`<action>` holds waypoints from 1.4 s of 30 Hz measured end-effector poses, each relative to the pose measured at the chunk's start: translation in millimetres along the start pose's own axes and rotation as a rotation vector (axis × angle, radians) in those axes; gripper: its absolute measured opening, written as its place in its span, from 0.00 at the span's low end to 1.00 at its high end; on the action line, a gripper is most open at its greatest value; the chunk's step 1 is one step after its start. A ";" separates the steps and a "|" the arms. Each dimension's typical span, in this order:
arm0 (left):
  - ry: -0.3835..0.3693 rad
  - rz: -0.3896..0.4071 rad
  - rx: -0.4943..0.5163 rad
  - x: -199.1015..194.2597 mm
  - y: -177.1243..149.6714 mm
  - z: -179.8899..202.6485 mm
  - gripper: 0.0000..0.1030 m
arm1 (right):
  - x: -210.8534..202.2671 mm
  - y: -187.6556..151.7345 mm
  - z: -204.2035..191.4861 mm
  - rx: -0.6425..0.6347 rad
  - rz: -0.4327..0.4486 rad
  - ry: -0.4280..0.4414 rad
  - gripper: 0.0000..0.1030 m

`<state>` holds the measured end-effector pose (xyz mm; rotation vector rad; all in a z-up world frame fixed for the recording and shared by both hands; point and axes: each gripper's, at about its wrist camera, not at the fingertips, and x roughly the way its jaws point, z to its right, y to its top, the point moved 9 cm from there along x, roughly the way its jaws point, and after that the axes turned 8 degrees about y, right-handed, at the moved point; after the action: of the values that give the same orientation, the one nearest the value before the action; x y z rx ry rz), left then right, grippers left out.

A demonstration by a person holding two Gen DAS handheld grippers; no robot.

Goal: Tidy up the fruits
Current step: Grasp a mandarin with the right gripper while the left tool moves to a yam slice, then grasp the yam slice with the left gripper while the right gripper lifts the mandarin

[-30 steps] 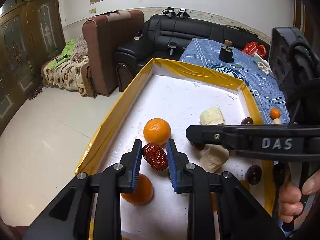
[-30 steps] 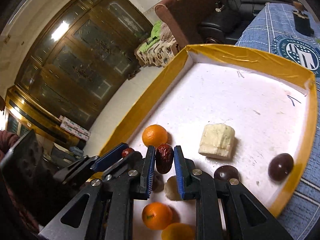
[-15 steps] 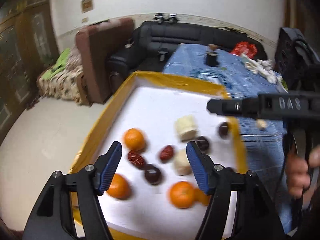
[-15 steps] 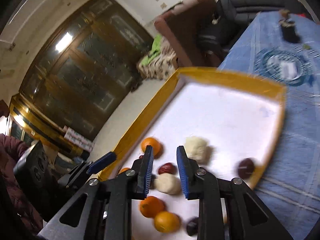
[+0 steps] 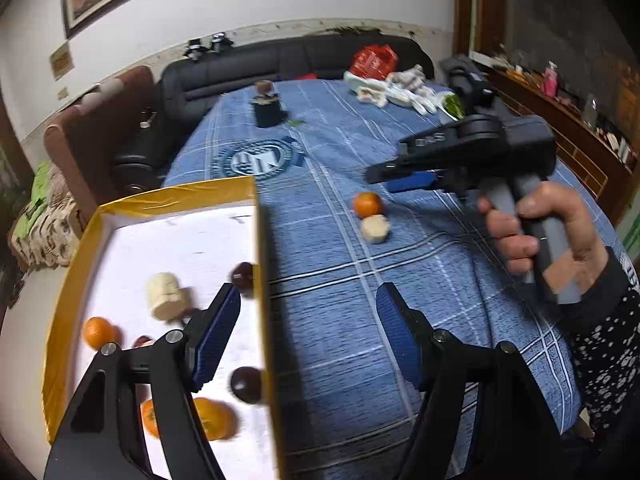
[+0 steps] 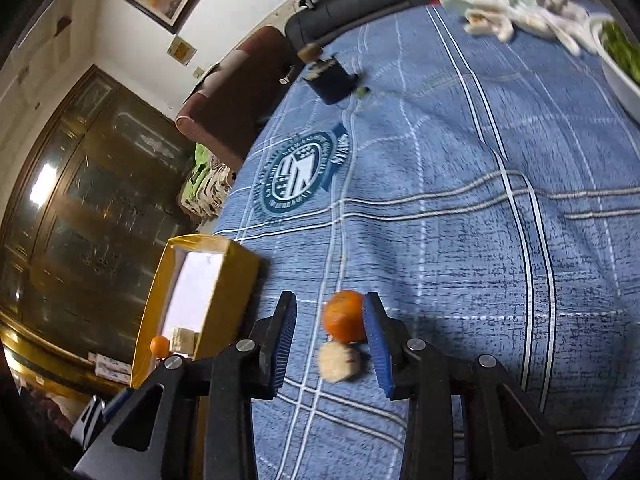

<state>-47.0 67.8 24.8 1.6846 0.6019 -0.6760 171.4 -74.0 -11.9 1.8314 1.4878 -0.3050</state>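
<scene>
A yellow-rimmed white tray (image 5: 258,240) holds several fruits: oranges (image 5: 98,332), a banana chunk (image 5: 164,296) and dark round fruits (image 5: 246,384). My left gripper (image 5: 308,336) is open and empty above the tray's right rim. On the blue cloth an orange (image 5: 367,204) and a banana chunk (image 5: 375,229) lie together. My right gripper (image 6: 330,344) is open, its jaws on either side of that orange (image 6: 344,320) and banana chunk (image 6: 338,362); its right pad is close to the orange. The tray also shows in the right wrist view (image 6: 236,276).
The table carries a blue checked cloth (image 5: 340,280) with a round emblem (image 5: 260,158). A dark small jar (image 5: 268,108) stands far back. White cloths, a red bag (image 5: 374,60) and a bowl of greens (image 6: 620,60) sit at the far right. Sofas stand behind.
Both grippers let go of their dates in the tray, opened and swung right. The right gripper now brackets the orange on the cloth; the left hovers over the tray's right rim.
</scene>
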 end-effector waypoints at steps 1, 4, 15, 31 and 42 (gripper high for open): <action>0.003 -0.004 0.007 1.5 0.7 3.5 0.68 | 2.3 -1.7 2.2 -0.003 -0.004 -0.009 0.35; 0.000 -0.014 0.024 3.4 1.0 12.0 0.68 | 14.2 -2.6 4.6 -0.031 -0.020 -0.047 0.38; -0.028 -0.084 0.048 33.7 10.3 36.7 0.68 | 24.5 -8.5 6.2 -0.063 -0.055 -0.061 0.30; -0.003 -0.179 0.046 117.3 35.4 74.6 0.65 | -35.7 17.6 40.0 0.131 0.055 0.102 0.30; -0.021 -0.150 0.077 124.9 36.6 89.2 0.26 | -28.1 16.4 38.4 0.139 0.044 0.102 0.30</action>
<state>55.7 -22.2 -54.3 1.7131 0.6997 -0.8330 188.2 -121.3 -15.2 2.0136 1.5266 -0.3041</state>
